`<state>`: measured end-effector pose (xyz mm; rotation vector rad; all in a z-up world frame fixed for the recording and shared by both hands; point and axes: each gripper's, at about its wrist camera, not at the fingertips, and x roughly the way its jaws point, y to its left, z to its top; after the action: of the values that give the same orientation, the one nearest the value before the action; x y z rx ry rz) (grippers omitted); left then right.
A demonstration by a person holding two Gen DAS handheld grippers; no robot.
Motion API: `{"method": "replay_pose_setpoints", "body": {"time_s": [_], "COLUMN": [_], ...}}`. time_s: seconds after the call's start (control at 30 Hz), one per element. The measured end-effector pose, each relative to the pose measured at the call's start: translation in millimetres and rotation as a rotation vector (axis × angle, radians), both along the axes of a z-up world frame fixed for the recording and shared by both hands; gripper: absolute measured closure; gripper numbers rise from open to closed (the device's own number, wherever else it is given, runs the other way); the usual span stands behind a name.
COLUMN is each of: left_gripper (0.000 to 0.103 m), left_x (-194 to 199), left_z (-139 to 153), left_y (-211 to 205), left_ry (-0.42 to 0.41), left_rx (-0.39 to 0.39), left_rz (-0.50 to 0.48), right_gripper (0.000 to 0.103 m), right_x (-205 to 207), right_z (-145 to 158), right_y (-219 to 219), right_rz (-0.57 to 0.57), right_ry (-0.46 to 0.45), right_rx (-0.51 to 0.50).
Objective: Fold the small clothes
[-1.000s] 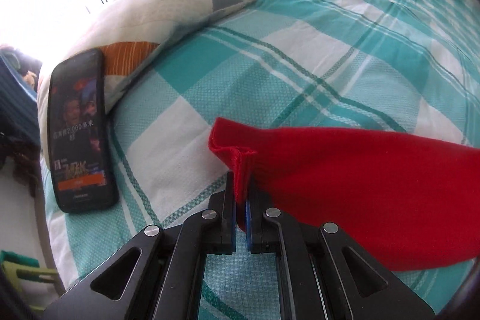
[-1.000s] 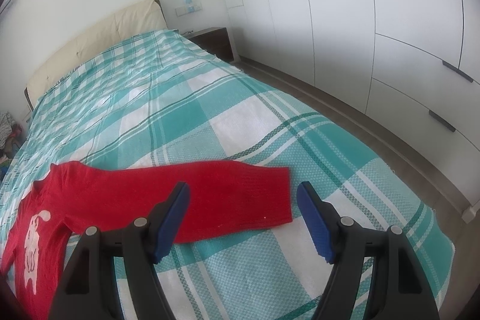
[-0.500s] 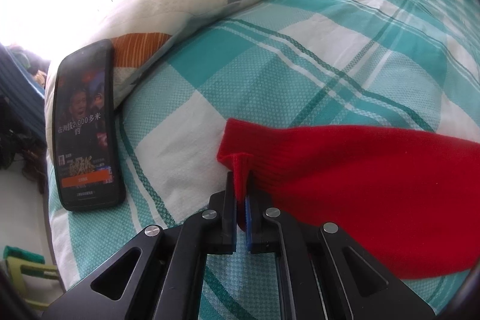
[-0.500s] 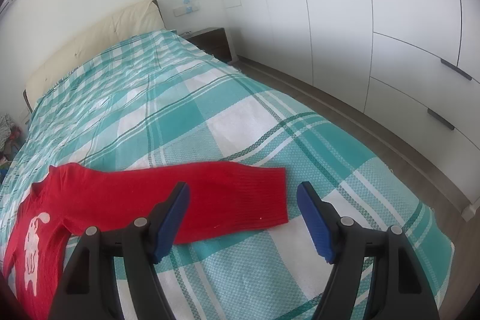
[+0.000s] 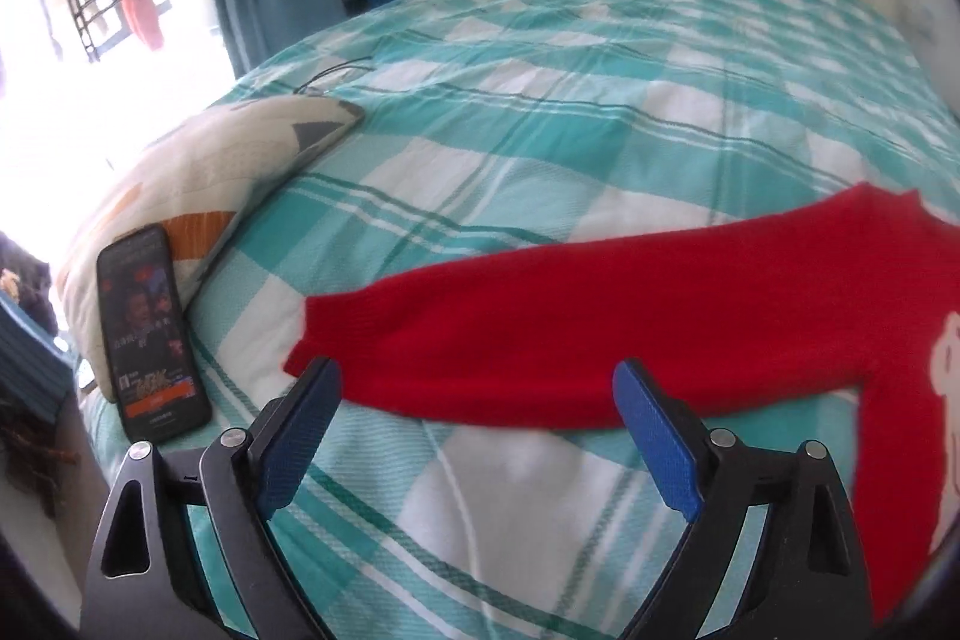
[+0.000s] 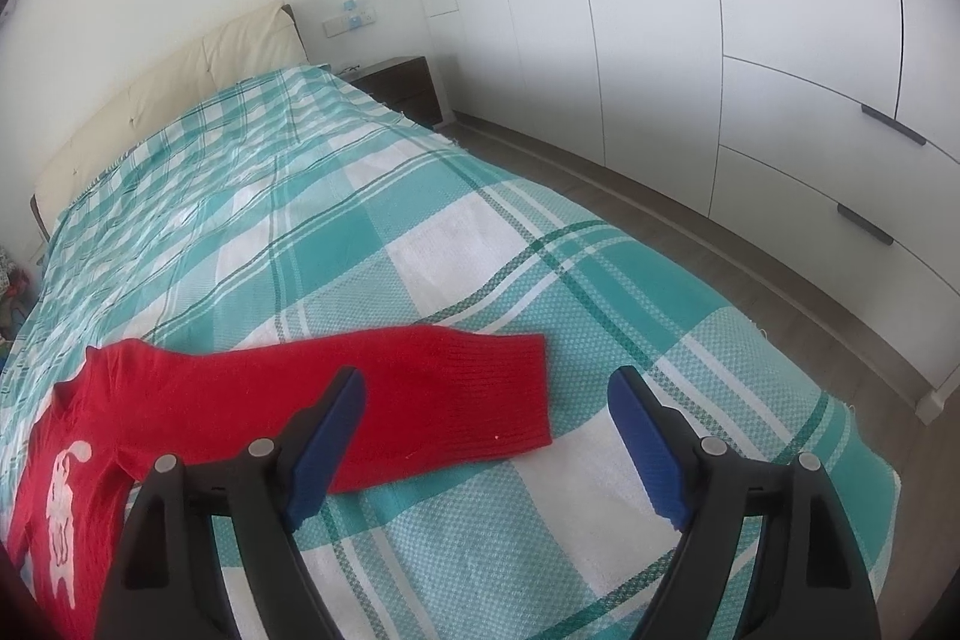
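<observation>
A small red sweater (image 5: 600, 322) with a white animal print lies spread flat on the teal plaid bed cover (image 5: 570, 58). In the left wrist view one sleeve stretches left, its cuff just above my left gripper (image 5: 477, 400), which is open and empty over the sleeve. In the right wrist view the sweater (image 6: 288, 400) shows its other sleeve stretching right, cuff ending between the fingers of my right gripper (image 6: 486, 412), which is open, empty and held above it.
A phone (image 5: 150, 334) with a lit screen leans on a patterned pillow (image 5: 198, 178) at the bed's left edge. A curtain and window are behind it. White wardrobes (image 6: 720, 40) and a floor strip run along the bed's right side. A headboard (image 6: 156, 100) is at the far end.
My left gripper has let go of the sleeve cuff, opened wide and drawn back and up. The sleeve now lies flat. The right gripper has barely moved.
</observation>
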<state>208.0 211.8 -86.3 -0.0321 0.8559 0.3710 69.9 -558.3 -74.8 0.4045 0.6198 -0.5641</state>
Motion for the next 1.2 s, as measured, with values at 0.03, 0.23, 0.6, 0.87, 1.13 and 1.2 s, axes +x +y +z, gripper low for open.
{"method": "replay_pose_setpoints", "body": {"time_s": [0.03,0.23,0.6,0.87,1.13,1.2], "left_gripper": [0.005,0.004,0.000,0.000,0.000,0.000], "left_x": [-0.7,28.5,41.6,43.5,42.9,43.1], "left_z": [2.6,-23.5,-70.9,-71.5,-71.5,-71.5], "left_y": [-16.5,-73.2,-86.0,-87.2,-87.6,-87.1], "left_ry": [-0.013,0.053,0.106,0.114,0.114,0.114], "left_rx": [-0.028,-0.174,-0.084,-0.075,-0.075,-0.076], "left_rz": [-0.074,-0.286,-0.326,-0.325,-0.325,-0.325], "right_gripper": [0.021,0.021,0.016,0.016,0.016,0.016], "right_x": [-0.4,-1.3,-15.2,0.8,12.2,11.7], "right_z": [0.8,9.6,1.1,-35.3,-61.9,-63.1], "right_y": [1.2,18.2,78.7,113.7,120.3,118.8], "right_rz": [-0.001,0.033,0.176,0.270,0.255,0.249], "right_ry": [-0.001,-0.027,-0.072,-0.025,0.017,0.016], "right_rx": [-0.009,-0.085,-0.117,-0.041,-0.002,0.005]}}
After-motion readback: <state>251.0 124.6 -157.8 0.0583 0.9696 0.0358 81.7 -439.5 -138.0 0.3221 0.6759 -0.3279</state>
